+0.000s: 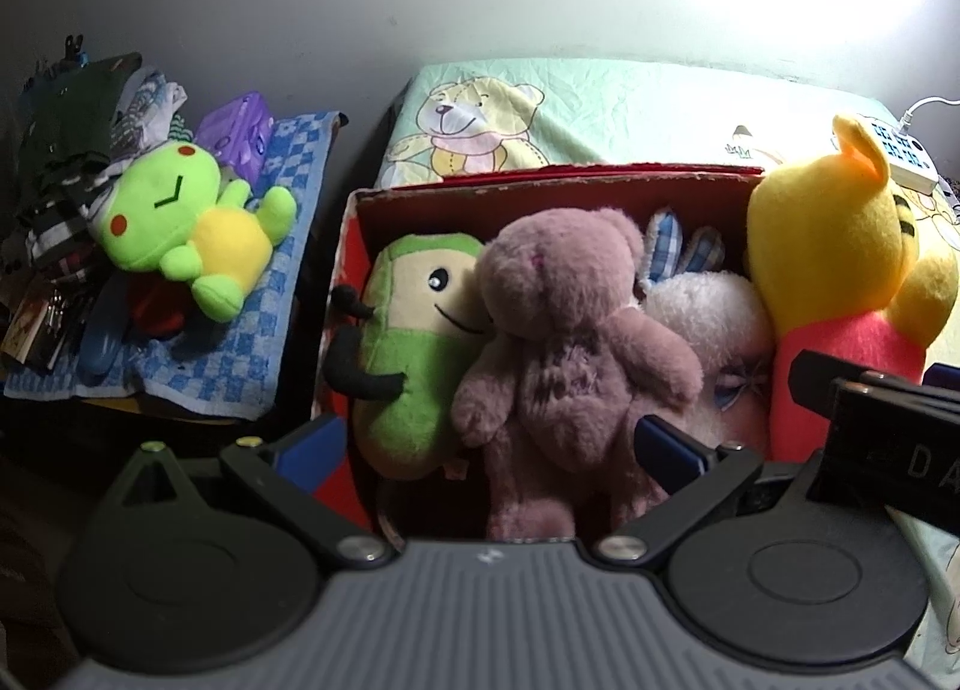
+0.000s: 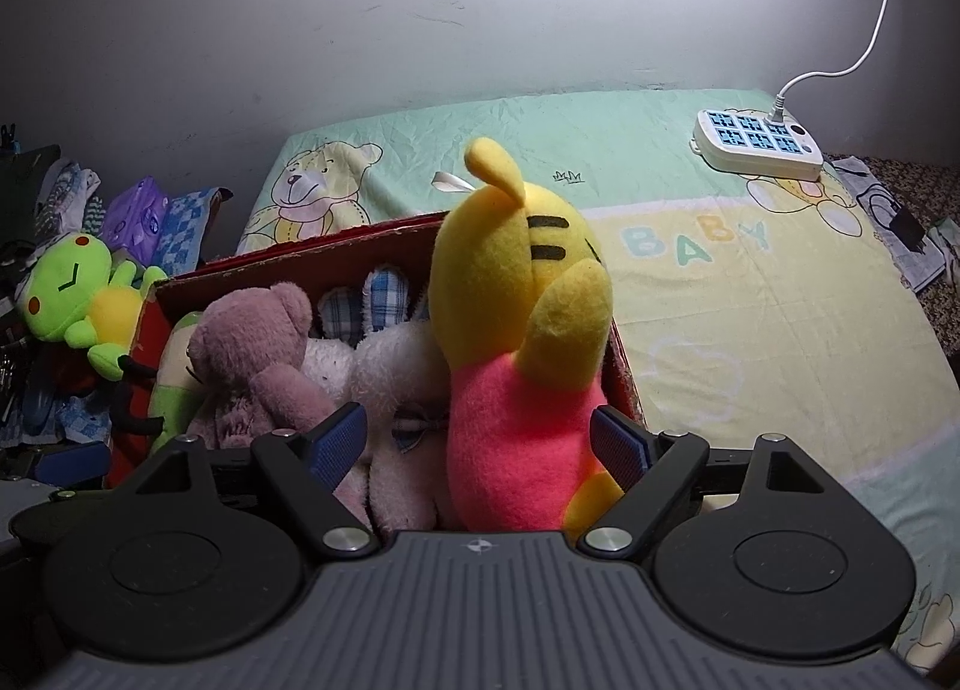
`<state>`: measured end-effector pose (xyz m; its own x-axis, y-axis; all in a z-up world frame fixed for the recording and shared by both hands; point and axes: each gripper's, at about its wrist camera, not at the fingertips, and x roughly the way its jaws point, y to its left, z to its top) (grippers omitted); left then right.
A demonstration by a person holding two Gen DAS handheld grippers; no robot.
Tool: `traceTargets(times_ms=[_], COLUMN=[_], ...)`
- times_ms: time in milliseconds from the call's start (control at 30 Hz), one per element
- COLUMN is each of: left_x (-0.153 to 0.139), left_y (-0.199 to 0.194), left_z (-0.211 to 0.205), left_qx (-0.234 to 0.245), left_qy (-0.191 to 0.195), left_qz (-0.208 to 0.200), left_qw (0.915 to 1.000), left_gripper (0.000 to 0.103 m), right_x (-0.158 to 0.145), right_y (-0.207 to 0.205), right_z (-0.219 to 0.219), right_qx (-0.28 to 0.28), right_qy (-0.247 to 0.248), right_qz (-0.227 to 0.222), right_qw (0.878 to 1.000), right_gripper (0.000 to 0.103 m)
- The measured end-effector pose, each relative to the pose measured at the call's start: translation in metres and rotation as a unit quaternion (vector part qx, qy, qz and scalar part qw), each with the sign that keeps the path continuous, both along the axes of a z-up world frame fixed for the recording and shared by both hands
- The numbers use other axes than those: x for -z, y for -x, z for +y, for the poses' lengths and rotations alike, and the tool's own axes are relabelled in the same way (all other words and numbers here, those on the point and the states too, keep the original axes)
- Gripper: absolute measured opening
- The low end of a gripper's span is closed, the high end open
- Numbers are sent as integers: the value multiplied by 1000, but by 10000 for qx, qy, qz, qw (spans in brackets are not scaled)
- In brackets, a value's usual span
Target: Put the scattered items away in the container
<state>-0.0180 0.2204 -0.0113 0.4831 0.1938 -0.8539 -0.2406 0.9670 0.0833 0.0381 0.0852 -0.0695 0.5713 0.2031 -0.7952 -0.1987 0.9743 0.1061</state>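
Only the right wrist view shows the power strip [image 2: 759, 143], far right of the box [image 2: 312, 264]. Right gripper [image 2: 480, 441]: wide, fingers flanking the yellow toy [image 2: 528, 330] standing at the box's right end, contact unclear. Left gripper [image 1: 486, 450]: wide, empty, over the purple bear [image 1: 564, 342] inside the box.

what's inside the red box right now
Four plush toys fill the red box: a green doll, purple bear, white bunny and yellow bear. Anything beneath them is hidden.
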Motion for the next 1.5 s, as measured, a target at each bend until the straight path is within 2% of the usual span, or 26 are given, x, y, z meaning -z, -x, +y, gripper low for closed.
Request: traceTargets(times_ms=[433, 1000, 1500], left_x=[2, 1, -1], left_y=[5, 11, -1], left_z=[1, -1, -1], left_qx=[-21, -229, -72], left_qy=[186, 7, -8], left_qz=[-11, -17, -141], left_qw=[9998, 9997, 9999], left_gripper=[102, 102, 102], right_x=[0, -3, -6], right_y=[3, 4, -4], right_z=[1, 5, 7], right_qx=[-105, -299, -207], right_qy=[14, 126, 298], right_qz=[-32, -108, -190], right_qw=[9999, 9994, 9992], right_gripper=[84, 84, 84])
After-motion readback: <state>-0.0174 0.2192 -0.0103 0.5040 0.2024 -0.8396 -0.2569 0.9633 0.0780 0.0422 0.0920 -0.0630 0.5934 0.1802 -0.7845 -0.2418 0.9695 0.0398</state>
